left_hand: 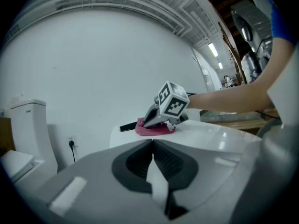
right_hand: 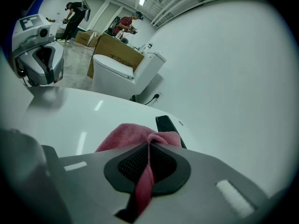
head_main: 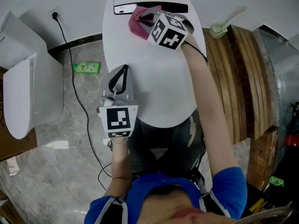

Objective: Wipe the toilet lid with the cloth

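Head view: right gripper [head_main: 145, 18] holds pink cloth [head_main: 136, 24] on toilet lid [head_main: 159, 83] at the far end; most of the lid probably unwiped
Left gripper view: left gripper [left_hand: 153, 148] closed, empty
Right gripper view: jaws clamped on cloth

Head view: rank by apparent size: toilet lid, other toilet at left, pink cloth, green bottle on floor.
1. toilet lid
2. other toilet, cut by the frame edge
3. pink cloth, partly covered
4. green bottle, farther down on the floor
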Tool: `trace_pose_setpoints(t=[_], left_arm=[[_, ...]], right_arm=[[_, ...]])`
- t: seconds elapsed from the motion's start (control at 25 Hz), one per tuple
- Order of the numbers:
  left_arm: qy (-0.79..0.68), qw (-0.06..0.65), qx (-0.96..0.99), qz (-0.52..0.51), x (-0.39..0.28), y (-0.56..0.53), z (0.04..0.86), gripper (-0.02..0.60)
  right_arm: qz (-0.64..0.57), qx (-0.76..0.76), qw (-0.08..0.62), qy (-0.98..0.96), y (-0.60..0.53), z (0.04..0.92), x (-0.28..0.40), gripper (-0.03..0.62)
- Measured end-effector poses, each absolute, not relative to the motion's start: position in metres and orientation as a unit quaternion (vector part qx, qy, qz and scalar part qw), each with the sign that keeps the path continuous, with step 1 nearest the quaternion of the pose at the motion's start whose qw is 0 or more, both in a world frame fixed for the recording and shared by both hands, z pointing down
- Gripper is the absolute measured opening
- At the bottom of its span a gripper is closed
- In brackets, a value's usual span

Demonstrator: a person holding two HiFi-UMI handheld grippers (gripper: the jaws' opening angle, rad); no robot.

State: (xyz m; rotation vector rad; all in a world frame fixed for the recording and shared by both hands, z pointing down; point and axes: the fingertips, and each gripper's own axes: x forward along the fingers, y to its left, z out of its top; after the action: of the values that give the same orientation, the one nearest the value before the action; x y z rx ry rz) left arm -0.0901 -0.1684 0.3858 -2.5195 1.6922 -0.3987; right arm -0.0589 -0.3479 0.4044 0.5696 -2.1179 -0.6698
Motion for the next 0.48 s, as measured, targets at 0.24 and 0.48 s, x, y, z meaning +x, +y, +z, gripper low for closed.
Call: trace_pose_setpoints(t=[0.24, 0.48], left_arm=[[0.548, 0.039, -0.823, -0.144, -0.088, -0.169, 0.392, 0.002], [0.545, 0.036, -0.825, -0.146, -0.086, -0.17, 0.394, 0.002]], right_arm=[[-0.26, 0.23, 0.411, -0.843, -0.35, 0.404, -0.051, 0.009], [-0.253, 0.236, 0.412, -0.843, -0.354, 0.404, -0.038, 0.009]])
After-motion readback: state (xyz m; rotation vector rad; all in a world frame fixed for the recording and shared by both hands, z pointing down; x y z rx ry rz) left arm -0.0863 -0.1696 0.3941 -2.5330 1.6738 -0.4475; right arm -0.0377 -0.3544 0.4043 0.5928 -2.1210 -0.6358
